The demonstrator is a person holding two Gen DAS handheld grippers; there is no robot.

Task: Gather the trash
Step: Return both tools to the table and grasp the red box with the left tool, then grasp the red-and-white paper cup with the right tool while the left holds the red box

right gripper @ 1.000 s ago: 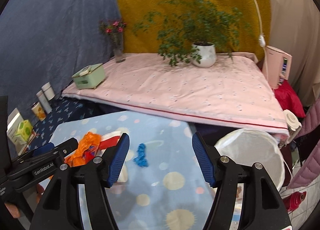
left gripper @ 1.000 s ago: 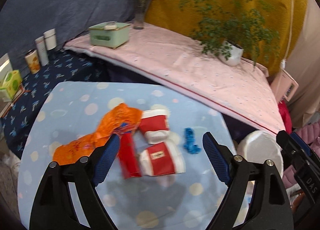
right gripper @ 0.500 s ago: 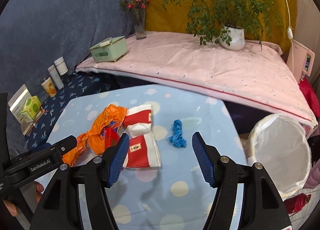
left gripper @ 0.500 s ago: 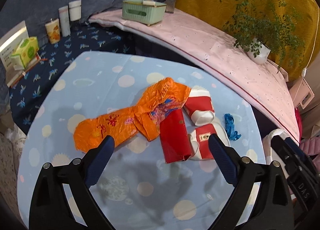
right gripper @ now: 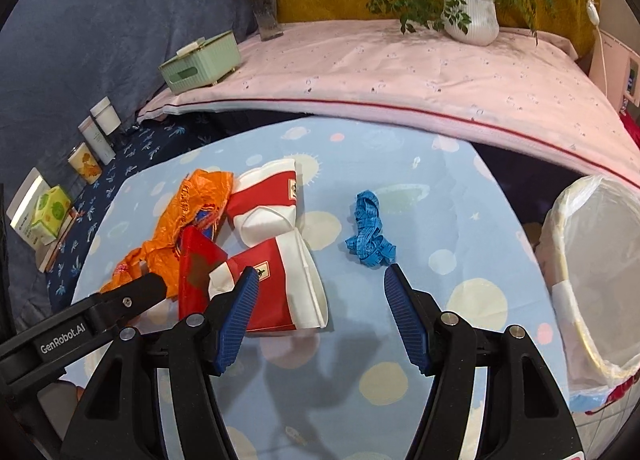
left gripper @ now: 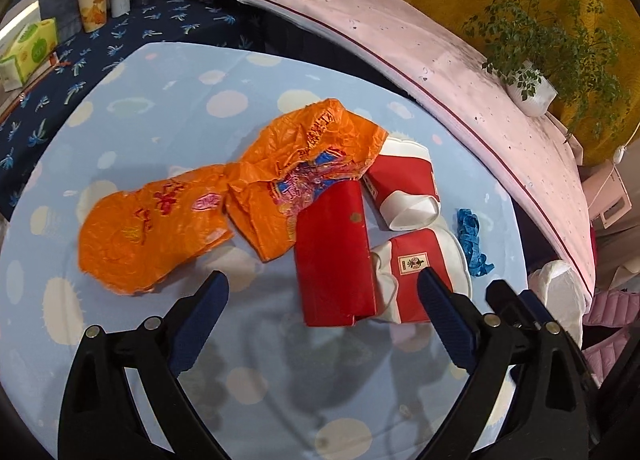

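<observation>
Trash lies on a light blue spotted table: a crumpled orange plastic bag, a flat red packet, two crushed red-and-white paper cups and a blue tangled tape. My left gripper hangs open just above the near end of the red packet, nothing between its fingers. My right gripper is open too, hovering near the lower cup, with the blue tape just beyond its right finger. A white-lined bin stands off the table's right edge.
Behind the table runs a pink-covered ledge with a green box, a flower vase and a potted plant. To the left, a dark blue cloth holds cans and a green carton.
Both grippers have come down and closer to the table, so the trash looms larger. The left jaws spread a little wider. Nothing on the table has moved.
</observation>
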